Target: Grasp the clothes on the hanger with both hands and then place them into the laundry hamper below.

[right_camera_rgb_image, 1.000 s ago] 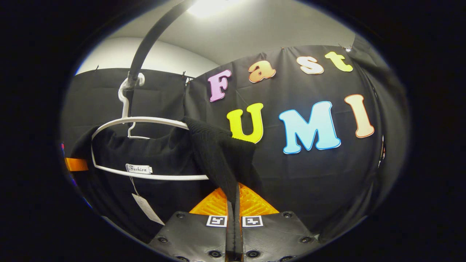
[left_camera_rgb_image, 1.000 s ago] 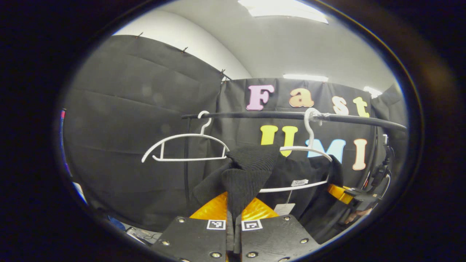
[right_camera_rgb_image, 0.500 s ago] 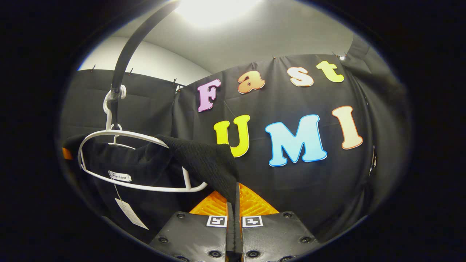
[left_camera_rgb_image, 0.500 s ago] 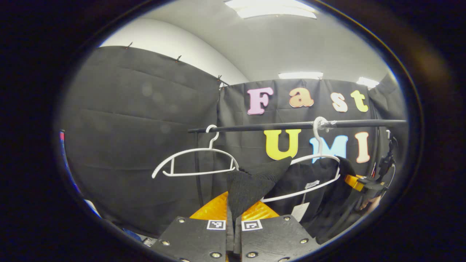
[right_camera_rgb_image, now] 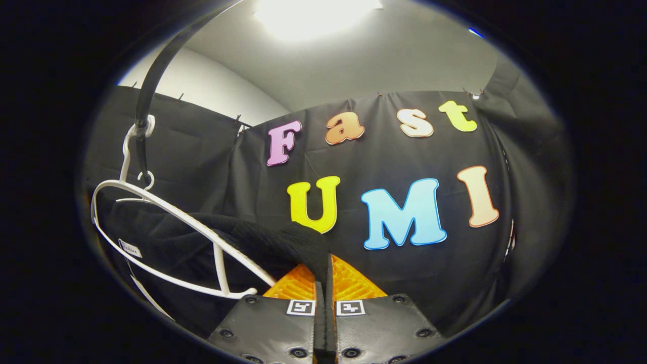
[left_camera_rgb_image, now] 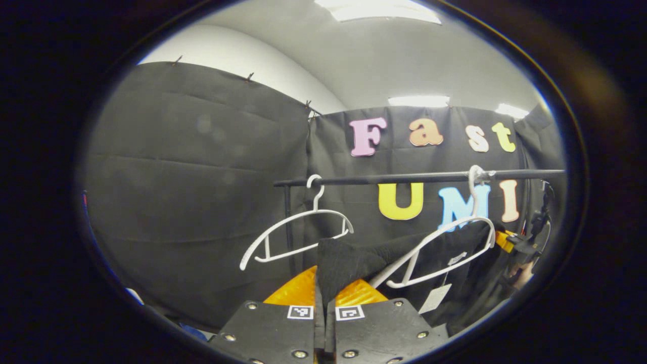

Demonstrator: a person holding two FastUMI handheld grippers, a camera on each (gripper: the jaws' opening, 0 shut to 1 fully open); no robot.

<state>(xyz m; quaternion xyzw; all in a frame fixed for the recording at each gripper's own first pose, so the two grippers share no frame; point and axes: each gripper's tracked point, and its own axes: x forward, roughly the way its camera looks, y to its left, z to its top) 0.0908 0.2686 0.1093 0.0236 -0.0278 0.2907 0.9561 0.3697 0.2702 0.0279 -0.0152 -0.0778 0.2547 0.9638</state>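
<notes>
Black knit garment (left_camera_rgb_image: 354, 260) has dropped lower over the last second, dragging its white hanger (left_camera_rgb_image: 445, 247) steeply askew on the rail (left_camera_rgb_image: 404, 178). Left gripper (left_camera_rgb_image: 324, 303) and right gripper (right_camera_rgb_image: 324, 298) both stay clamped on its shoulders, so it is nearly free.

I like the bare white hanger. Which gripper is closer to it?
Left. The left gripper sits just below the empty hanger; the right gripper is farther, past the black top both hold.

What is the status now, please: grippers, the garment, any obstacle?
Left gripper shut on black garment. Right gripper shut on it too. Garment partly on tilted white hanger. Hanger hooked on rail.
</notes>
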